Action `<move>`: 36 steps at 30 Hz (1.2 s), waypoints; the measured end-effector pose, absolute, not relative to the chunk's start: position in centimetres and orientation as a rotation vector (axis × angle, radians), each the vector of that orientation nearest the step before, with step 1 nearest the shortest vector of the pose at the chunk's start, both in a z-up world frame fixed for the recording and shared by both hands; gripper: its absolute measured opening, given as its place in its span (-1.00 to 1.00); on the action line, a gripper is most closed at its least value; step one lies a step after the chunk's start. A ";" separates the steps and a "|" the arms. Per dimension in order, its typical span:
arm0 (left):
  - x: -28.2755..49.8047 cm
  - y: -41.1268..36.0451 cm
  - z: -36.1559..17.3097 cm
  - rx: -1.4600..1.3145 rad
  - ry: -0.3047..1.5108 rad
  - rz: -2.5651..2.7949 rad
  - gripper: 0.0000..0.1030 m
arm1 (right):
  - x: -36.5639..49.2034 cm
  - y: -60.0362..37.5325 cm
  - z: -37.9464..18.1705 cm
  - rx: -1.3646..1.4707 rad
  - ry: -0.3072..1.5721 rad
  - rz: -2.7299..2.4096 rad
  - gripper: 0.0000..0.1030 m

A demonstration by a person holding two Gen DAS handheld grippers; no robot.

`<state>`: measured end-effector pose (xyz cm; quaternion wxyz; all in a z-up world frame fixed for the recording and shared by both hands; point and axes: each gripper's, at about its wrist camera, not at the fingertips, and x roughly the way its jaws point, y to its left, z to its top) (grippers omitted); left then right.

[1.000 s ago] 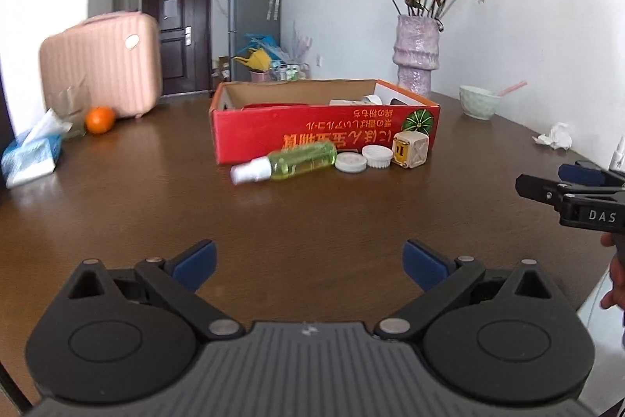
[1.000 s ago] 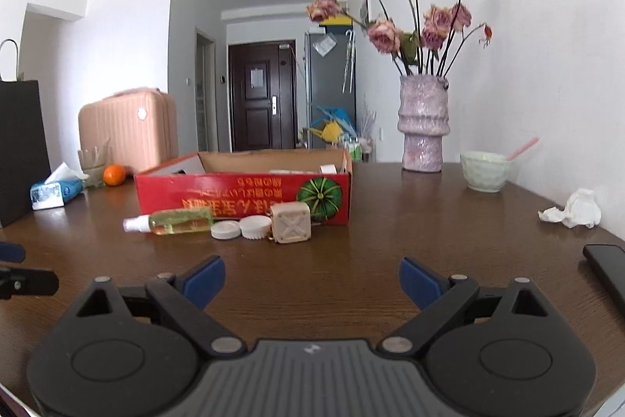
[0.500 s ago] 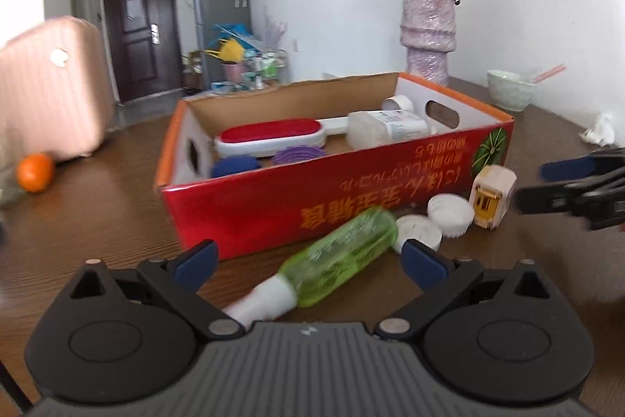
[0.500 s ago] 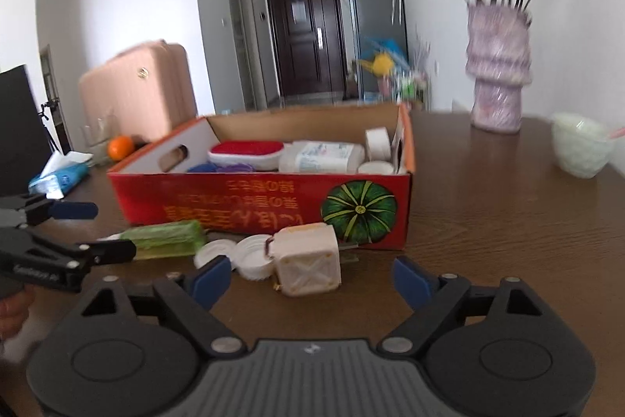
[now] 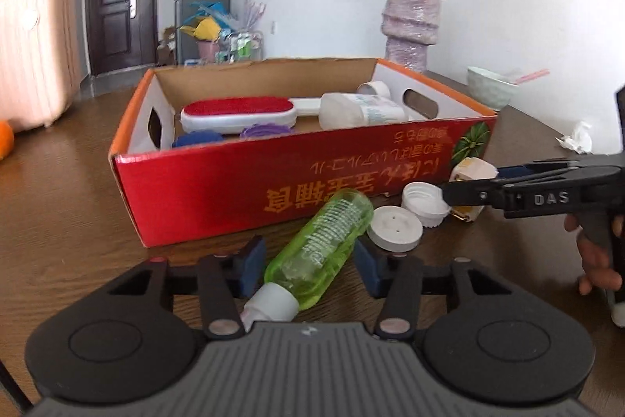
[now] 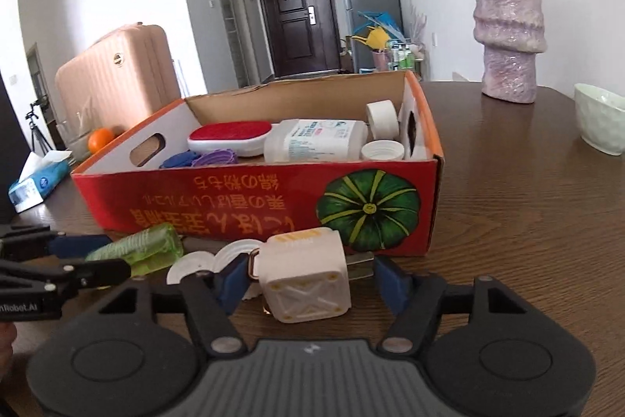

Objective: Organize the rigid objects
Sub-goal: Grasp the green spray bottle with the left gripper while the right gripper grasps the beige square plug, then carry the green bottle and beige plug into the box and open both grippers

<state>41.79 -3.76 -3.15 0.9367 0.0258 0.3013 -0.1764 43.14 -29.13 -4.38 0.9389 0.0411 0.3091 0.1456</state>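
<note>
1. My left gripper straddles the green spray bottle, which lies on the worktop just in front of the red cardboard box; the jaws are closing on it, the blue pads right at its sides, but I cannot tell if they press yet.
2. My right gripper has the beige cube-shaped plug between its jaws, closing too, with a gap visible on the right side.
3. Two white caps sit on the worktop between bottle and plug.
4. Inside the box lie a red-topped brush, a white bottle, blue and purple lids and a roll of tape.
</note>
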 end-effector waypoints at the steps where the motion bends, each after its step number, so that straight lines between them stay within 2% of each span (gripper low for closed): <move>1: 42.1 -3.7 -3.3 0.035 0.636 -0.361 0.02 | 43.2 -29.3 -4.4 0.090 0.631 0.297 0.30; 7: 41.9 -4.6 -3.4 -0.009 0.653 -0.363 -0.03 | 43.2 -30.0 -4.5 0.135 0.629 0.290 0.30; 8: 41.7 -5.0 -3.4 0.012 0.652 -0.360 -0.24 | 43.1 -30.1 -4.5 0.141 0.628 0.291 0.30; 11: 41.1 -5.6 -3.3 0.035 0.658 -0.374 -0.40 | 43.0 -30.5 -4.5 0.158 0.623 0.287 0.30; 15: 39.4 -5.2 -2.5 0.011 0.669 -0.360 -0.40 | 42.3 -30.9 -4.3 0.164 0.597 0.273 0.30; 21: 32.7 -3.2 -0.2 -0.100 0.526 -0.353 -0.40 | 39.6 -30.6 -3.8 0.150 0.548 0.249 0.29; 29: 25.5 0.9 1.8 -0.192 0.477 -0.281 -0.40 | 30.2 -29.5 -3.2 0.117 0.516 0.331 0.29; 36: 23.1 2.4 2.7 -0.207 0.464 -0.239 -0.40 | 24.2 -29.1 -2.3 0.099 0.491 0.361 0.29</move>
